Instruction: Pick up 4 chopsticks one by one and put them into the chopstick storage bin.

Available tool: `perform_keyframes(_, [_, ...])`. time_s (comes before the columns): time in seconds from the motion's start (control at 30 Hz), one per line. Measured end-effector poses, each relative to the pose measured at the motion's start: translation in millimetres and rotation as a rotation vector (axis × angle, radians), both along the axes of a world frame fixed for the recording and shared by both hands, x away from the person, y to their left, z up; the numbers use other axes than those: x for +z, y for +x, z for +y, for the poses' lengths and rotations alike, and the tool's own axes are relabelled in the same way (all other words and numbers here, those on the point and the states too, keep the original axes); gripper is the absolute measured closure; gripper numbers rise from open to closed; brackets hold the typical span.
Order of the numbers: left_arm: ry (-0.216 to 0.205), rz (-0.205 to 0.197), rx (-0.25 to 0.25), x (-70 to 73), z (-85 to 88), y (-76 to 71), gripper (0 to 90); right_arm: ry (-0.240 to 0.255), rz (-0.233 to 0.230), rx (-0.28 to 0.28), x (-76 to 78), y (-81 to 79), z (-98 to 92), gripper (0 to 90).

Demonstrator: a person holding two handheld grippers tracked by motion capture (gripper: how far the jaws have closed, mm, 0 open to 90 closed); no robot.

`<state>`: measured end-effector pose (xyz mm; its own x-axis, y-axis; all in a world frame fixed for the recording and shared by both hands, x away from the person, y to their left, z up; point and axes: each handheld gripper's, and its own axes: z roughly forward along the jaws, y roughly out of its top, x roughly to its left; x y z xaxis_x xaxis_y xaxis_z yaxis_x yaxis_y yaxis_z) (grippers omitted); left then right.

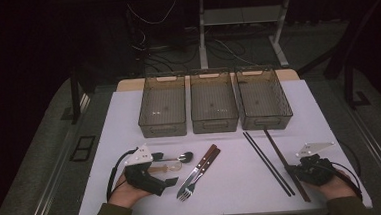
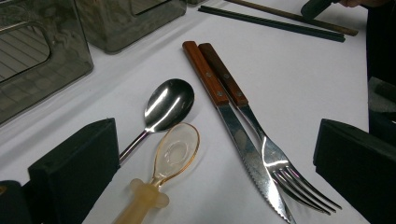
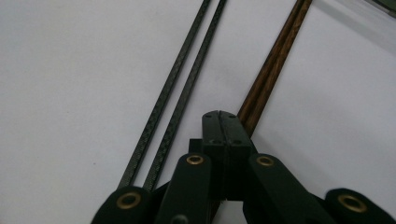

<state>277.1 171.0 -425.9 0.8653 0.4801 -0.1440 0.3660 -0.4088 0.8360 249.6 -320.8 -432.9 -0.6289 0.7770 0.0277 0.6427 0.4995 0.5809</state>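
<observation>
Setting: we find a dark room and a white table, matte and smooth, with three smoky see-through bins in a row at its far edge, all without contents.
Step in hand: we judge that sorting the cutlery into the bins has not begun; every piece lies on the table.
Left gripper: jaws wide apart, holding nothing, facing the spoons.
Right gripper: jaws pressed together with nothing between them, the tip resting just above the brown chopsticks.
Steel spoon: polished, beside an amber translucent spoon with a knobbed handle.
Knife and fork: steel with riveted wooden handles, touching.
Black chopsticks: thin, woven-textured, a parallel pair.
Next move: we judge the right jaws must open first; thin, flat-lying pieces call for a low, square pinch.
</observation>
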Motion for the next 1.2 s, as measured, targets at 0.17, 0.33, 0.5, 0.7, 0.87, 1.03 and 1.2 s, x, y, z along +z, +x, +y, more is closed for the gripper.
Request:
perform_keyframes(0.17, [0.001,0.0,0.001,0.0,0.0,0.0,0.0,-0.012,-0.008,-0.003,0.5,0.1,-0.6,90.0])
perform_keyframes(0.33, [0.002,0.0,-0.001,0.0,-0.1,0.1,0.0,-0.02,-0.007,-0.019,1.5,-0.2,-4.6,89.9])
perform_keyframes(0.5, [0.001,0.005,0.0,-0.7,-0.7,0.4,0.0,0.028,-0.025,-0.033,6.7,3.3,-5.2,88.2])
perform_keyframes(0.7, [0.009,0.002,0.005,-2.4,-1.1,1.2,0.0,0.104,-0.068,-0.119,14.1,38.1,-1.8,77.5])
perform_keyframes(0.87, [0.022,0.004,-0.002,-4.5,-3.5,1.2,0.0,0.095,-0.073,-0.173,11.1,65.3,8.0,73.8])
perform_keyframes(1.03, [0.028,0.007,-0.007,-5.7,-4.2,1.0,0.0,0.071,-0.052,-0.198,2.9,96.3,21.9,72.7])
perform_keyframes(1.2, [0.026,0.007,-0.009,-5.9,-3.7,1.0,0.0,0.046,-0.053,-0.236,-7.5,116.0,29.1,72.2])
